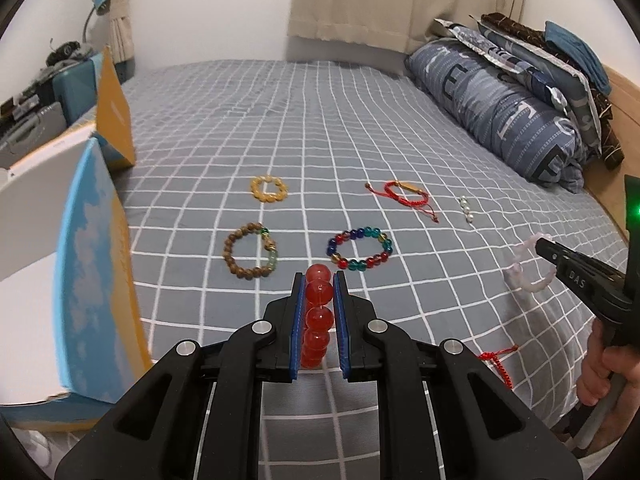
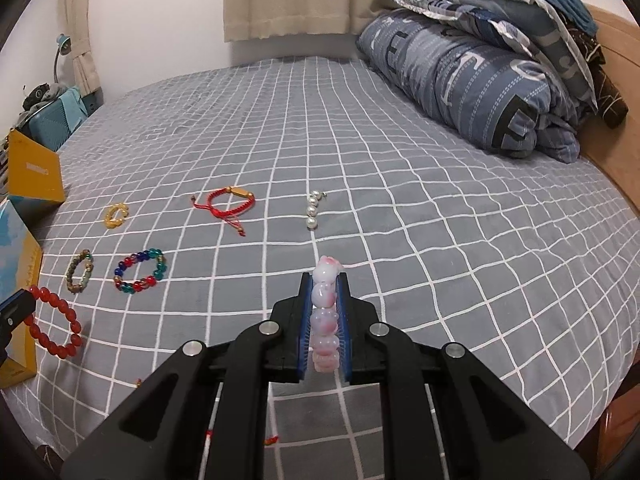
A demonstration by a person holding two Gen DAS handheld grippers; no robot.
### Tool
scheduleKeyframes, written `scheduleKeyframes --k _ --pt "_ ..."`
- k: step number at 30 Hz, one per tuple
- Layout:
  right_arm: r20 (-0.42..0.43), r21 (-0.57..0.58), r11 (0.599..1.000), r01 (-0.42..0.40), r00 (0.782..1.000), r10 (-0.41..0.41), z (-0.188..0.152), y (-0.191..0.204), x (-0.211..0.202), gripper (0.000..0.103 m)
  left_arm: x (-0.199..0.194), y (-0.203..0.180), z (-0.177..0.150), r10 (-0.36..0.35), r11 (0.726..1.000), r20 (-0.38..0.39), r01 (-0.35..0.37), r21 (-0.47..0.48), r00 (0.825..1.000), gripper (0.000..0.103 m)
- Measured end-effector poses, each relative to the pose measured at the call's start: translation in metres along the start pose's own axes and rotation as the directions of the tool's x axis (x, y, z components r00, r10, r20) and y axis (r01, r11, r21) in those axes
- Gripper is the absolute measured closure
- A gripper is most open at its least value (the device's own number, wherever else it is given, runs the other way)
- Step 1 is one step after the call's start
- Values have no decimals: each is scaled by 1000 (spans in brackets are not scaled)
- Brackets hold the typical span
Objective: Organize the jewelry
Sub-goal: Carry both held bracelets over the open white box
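A red bead bracelet [image 1: 319, 312] is clamped in the left hand-held gripper [image 1: 320, 280]; a pink bead bracelet [image 2: 325, 316] is pinched by the right hand-held gripper [image 2: 325, 280]. Both are held above the bed [image 1: 360, 120], the open box [image 1: 96, 240] at nine o'clock. Smooth round beads could be squeezed out sideways and dropped.

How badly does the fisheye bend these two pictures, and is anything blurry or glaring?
Left wrist view: the bedsheet grid bows outward, dark corners frame it, the blue and yellow box at the left edge looks smeared, and a green light flares at the right edge. Right wrist view: same bowed grid, soft even light, beads of the pink bracelet slightly soft.
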State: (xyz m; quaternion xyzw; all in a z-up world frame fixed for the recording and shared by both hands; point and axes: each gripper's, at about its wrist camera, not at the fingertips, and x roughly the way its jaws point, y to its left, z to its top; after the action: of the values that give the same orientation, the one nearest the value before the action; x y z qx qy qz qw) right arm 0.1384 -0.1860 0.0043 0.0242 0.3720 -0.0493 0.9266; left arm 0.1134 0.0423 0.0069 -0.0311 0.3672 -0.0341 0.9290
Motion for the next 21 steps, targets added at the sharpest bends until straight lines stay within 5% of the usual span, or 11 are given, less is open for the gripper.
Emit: scheduleKeyframes --k 21 --pt "32 -54 999 -5 999 6 6 47 -50 92 -66 30 4 118 993 70 -116 -27 991 90"
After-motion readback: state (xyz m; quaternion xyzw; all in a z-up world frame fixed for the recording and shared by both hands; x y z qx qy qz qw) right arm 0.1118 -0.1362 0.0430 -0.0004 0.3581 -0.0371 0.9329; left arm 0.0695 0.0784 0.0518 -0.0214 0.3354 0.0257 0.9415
